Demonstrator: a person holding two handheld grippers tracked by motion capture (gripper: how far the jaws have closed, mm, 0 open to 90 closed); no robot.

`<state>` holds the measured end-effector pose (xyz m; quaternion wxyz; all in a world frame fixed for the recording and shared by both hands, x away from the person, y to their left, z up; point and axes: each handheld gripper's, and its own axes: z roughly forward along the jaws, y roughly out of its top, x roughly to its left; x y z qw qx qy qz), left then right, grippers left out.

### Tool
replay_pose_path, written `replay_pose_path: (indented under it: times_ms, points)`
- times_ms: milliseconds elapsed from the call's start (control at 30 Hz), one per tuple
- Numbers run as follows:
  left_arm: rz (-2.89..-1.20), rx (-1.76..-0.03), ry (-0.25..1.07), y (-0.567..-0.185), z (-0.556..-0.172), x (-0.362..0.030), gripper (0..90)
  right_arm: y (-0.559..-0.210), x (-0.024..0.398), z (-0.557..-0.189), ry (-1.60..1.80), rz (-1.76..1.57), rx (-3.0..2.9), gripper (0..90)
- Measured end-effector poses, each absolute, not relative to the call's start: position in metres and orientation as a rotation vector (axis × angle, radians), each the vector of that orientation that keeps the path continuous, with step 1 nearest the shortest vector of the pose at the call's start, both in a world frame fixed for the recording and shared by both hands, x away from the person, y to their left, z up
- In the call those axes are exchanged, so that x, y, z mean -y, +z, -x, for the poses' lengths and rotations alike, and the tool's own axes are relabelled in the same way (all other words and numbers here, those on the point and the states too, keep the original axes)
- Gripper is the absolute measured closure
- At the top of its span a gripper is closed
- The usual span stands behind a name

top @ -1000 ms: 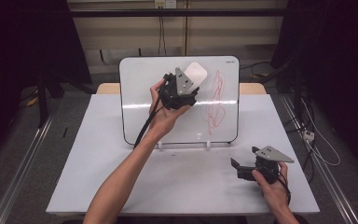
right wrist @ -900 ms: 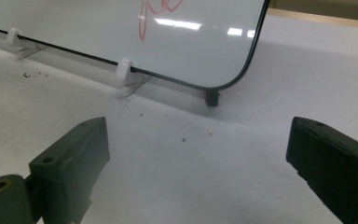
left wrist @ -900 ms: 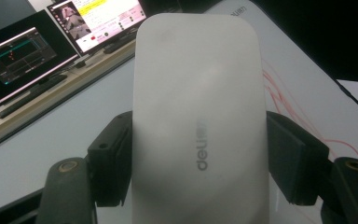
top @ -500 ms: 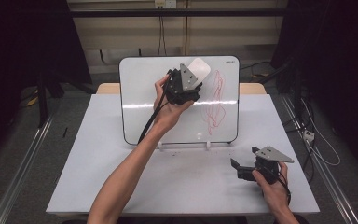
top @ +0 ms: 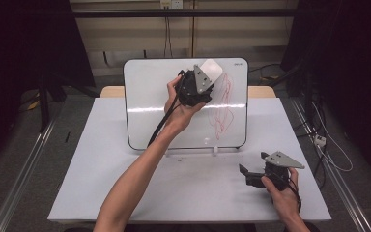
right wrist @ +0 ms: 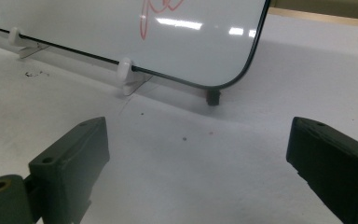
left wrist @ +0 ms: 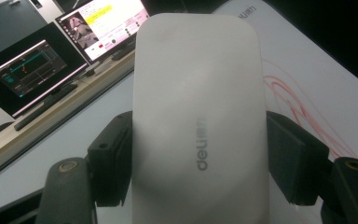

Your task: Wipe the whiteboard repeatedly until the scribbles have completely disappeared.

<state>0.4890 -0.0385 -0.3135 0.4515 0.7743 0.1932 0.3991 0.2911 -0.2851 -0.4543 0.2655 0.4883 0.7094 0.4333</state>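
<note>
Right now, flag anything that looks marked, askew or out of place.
Red scribble still marks the whiteboard's right half; the left gripper holds a white eraser at its top. Small dark specks dot the table.

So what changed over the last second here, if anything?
Very little. The left tongs, shut on the white plastic whiteboard eraser, drifted slightly to the right along the top of the white upright whiteboard, toward the red scribble. The grip held. The right tongs stayed open, low over the white table, and the board did not move.
</note>
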Motion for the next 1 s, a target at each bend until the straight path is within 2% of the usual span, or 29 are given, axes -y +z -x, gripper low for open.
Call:
replay_pose_path:
  times_ms: [367, 533, 1000]
  points:
    - [-1.93, -0.456, 1.029, -0.321, -0.494, 0.05, 31.1, -0.454, 0.283, -0.292, 1.173, -1.316, -1.922, 5.9]
    - [-1.941, -0.458, 1.088, -0.326, -0.494, 0.058, 31.0, -0.455, 0.284, -0.292, 1.175, -1.316, -1.923, 5.9]
    - [-1.958, -0.448, 1.114, -0.331, -0.49, 0.063, 31.0, -0.455, 0.284, -0.293, 1.173, -1.316, -1.92, 5.6]
